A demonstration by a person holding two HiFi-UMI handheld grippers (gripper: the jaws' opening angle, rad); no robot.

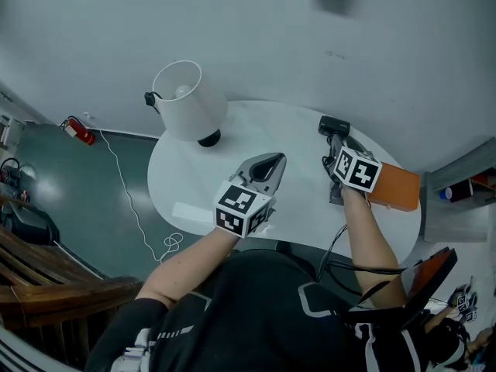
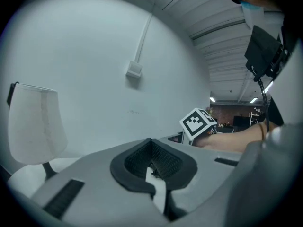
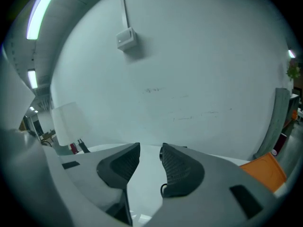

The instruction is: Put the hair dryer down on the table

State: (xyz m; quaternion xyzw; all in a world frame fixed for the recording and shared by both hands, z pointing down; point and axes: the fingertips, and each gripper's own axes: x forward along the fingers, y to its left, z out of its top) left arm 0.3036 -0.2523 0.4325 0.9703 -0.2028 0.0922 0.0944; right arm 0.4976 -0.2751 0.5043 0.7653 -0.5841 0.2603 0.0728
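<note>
Your right hand-held gripper (image 3: 150, 152), half open and empty, sits just beside the hair dryer (image 1: 333, 125); a careless swing could knock it off the surface (image 1: 294, 122).

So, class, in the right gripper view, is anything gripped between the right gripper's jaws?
No: the right gripper stands with jaws apart, only the white table showing between them.

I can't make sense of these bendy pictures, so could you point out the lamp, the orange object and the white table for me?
lamp (image 1: 184, 99): head view, on its white shade.
orange object (image 1: 398, 191): head view, on its top face.
white table (image 1: 298, 142): head view, on bare tabletop.
</note>
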